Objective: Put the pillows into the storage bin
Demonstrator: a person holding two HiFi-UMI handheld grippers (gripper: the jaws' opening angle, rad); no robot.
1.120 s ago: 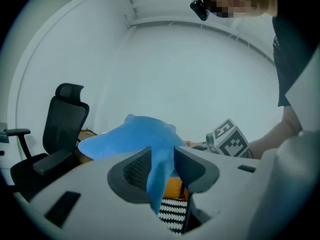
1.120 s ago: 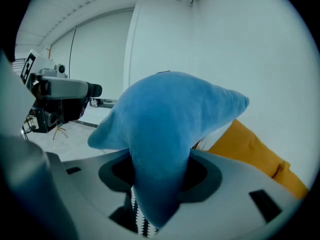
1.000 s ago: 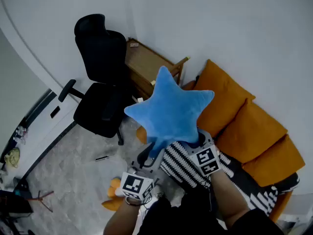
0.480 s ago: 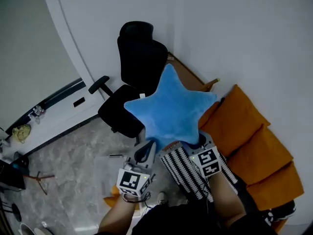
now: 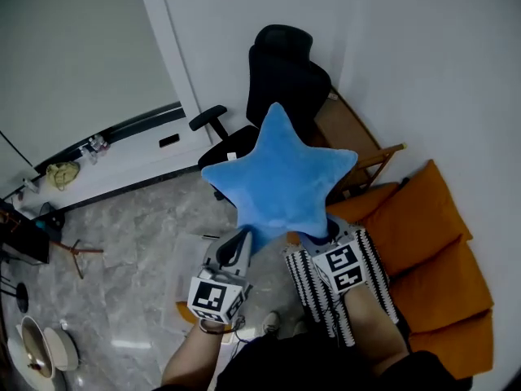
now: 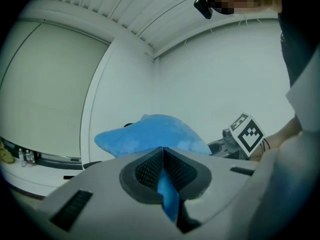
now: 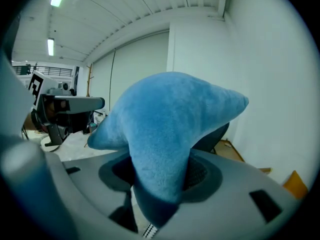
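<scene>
Blue star pillow (image 5: 281, 182) hangs in mid-air in front of the person, carried between the two grippers. It is well above the marble floor (image 5: 122, 243) and not in any bin; no storage bin shows in any view.

On the left, the left gripper (image 5: 242, 241) has its fingers (image 6: 145, 171) closed almost flat together. Only a thin fold of blue plush from one lower arm of the star is pinched between them. On the right, the right gripper (image 5: 324, 231) has its fingers (image 7: 202, 174) partway closed around a whole padded arm of the star, which fills the gap.

Behind the pillow stands a black office chair (image 5: 285, 72), then a wooden side table (image 5: 358, 137) against the wall. Farther right is an orange sofa (image 5: 431, 226), and a black-and-white striped pillow (image 5: 313, 287) shows beneath the person's right forearm.

The left hold looks the weaker one. So little fabric is caught that it could slide out if the pillow swings or the hands drift apart, leaving the star dangling from the right gripper alone. The star also hides much of the floor ahead, so a bin down there may be hard to aim for. Its upper tip could brush the chair, though how close the two are cannot be judged.
</scene>
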